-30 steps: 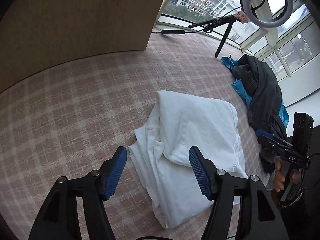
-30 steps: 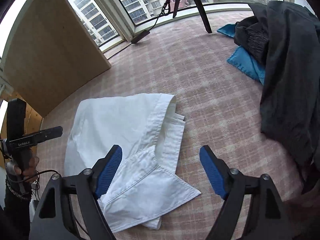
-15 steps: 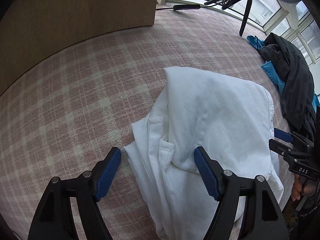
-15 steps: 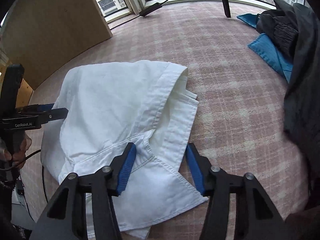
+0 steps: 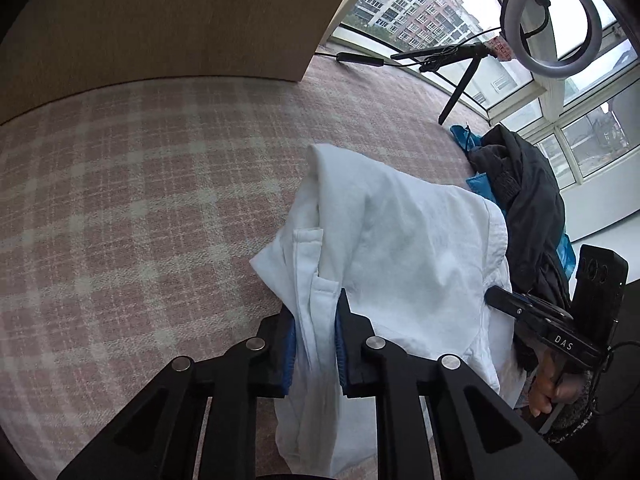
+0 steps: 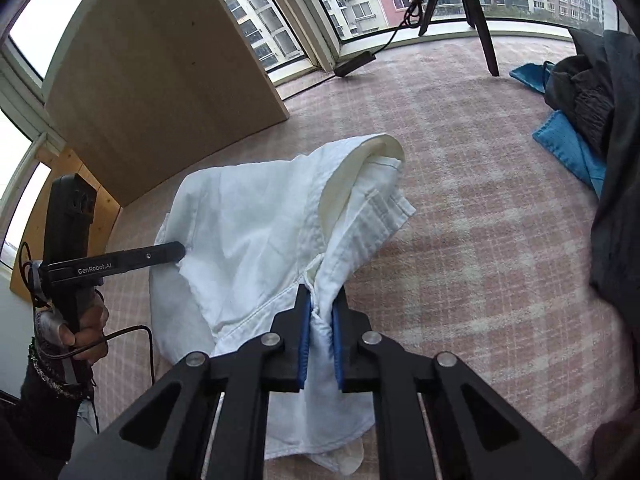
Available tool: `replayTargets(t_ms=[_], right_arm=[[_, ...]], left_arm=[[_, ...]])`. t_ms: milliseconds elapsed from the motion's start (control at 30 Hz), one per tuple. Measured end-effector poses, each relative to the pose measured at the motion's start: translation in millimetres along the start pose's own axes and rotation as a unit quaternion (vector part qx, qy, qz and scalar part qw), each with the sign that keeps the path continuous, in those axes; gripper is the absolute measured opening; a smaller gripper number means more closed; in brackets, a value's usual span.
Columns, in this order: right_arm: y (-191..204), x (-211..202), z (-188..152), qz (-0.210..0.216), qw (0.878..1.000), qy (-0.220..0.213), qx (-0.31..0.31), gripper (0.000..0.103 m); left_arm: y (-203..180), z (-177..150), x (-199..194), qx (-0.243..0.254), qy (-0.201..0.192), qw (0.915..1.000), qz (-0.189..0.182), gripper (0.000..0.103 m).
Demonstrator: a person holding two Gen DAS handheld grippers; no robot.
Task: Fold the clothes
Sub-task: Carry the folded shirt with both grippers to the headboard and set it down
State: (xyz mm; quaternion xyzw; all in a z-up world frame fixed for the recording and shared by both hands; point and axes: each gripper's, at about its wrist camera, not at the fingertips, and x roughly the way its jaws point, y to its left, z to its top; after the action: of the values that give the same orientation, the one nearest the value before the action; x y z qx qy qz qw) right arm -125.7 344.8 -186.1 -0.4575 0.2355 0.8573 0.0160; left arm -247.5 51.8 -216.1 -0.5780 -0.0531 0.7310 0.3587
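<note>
I have the white shirt pinched at two places: my left hand-held gripper is pressed together on a bunch of layers at one side edge, and my right hand-held gripper is clamped on the fabric just below the collar. The shirt sits partly folded and raised off the pink plaid bedspread, sagging between my two grips.

To do this fold well, I judge I should keep both grips level and draw them gently apart so the span between them goes taut before I lay it down; slack here will leave a crease. My left grip holds several layers, so I must move slowly or the inner ones may slip out. I should also steer clear of the dark clothes pile on my right and set the shirt down on bare bedspread, squaring the edges before I let go.
</note>
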Motion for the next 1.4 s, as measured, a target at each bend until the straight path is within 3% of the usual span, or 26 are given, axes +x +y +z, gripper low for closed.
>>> replayTargets(t_ms=[133, 233, 367, 500, 700, 833, 967, 1000, 1167, 1267, 1333, 1400], right_arm=[[55.2, -10.7, 18.4, 0.030, 0.999, -0.015, -0.038, 0.009], [109.5, 3.6, 33.1, 0.072, 0.995, -0.013, -0.067, 0.009], [191.6, 47.8, 43.8, 0.126, 0.986, 0.006, -0.109, 0.009], [264.4, 110.5, 41.4, 0.161, 0.976, 0.043, -0.139, 0.008], [326.6, 199.7, 42.6, 0.166, 0.970, 0.086, -0.156, 0.008], [337.0, 240.4, 38.9, 0.126, 0.970, 0.112, -0.176, 0.008], [317.0, 259.9, 33.8, 0.104, 0.963, 0.183, -0.168, 0.016], [310.4, 252.9, 36.1, 0.109, 0.964, 0.183, -0.159, 0.017], [305.8, 209.2, 67.2, 0.135, 0.973, 0.092, -0.162, 0.017], [334.9, 225.0, 82.6, 0.155, 0.968, 0.072, -0.184, 0.017], [354.9, 242.9, 87.7, 0.157, 0.965, 0.062, -0.201, 0.017], [366.3, 270.9, 87.0, 0.146, 0.962, 0.082, -0.215, 0.017]], left_arm=[[33.9, -9.2, -76.8, -0.009, -0.055, 0.9980, 0.030, 0.015], [60.7, -16.6, -135.7, -0.016, -0.097, 0.9937, 0.054, 0.015], [113.8, -31.0, -201.7, -0.042, -0.137, 0.9831, 0.114, 0.016], [189.2, -44.3, -227.5, -0.090, -0.137, 0.9690, 0.184, 0.016], [277.3, -48.1, -219.4, -0.142, -0.112, 0.9549, 0.235, 0.016], [281.6, -45.3, -219.9, -0.137, -0.116, 0.9480, 0.263, 0.019], [282.8, -42.4, -221.5, -0.128, -0.120, 0.9404, 0.291, 0.034], [283.1, -41.7, -221.8, -0.126, -0.121, 0.9384, 0.298, 0.036], [284.6, -38.1, -223.7, -0.116, -0.126, 0.9274, 0.333, 0.032], [278.9, -14.7, -216.1, -0.088, -0.143, 0.9417, 0.292, 0.034], [286.8, 0.2, -199.0, -0.086, -0.133, 0.9497, 0.270, 0.034], [301.8, 9.5, -180.0, -0.093, -0.117, 0.9516, 0.269, 0.034]])
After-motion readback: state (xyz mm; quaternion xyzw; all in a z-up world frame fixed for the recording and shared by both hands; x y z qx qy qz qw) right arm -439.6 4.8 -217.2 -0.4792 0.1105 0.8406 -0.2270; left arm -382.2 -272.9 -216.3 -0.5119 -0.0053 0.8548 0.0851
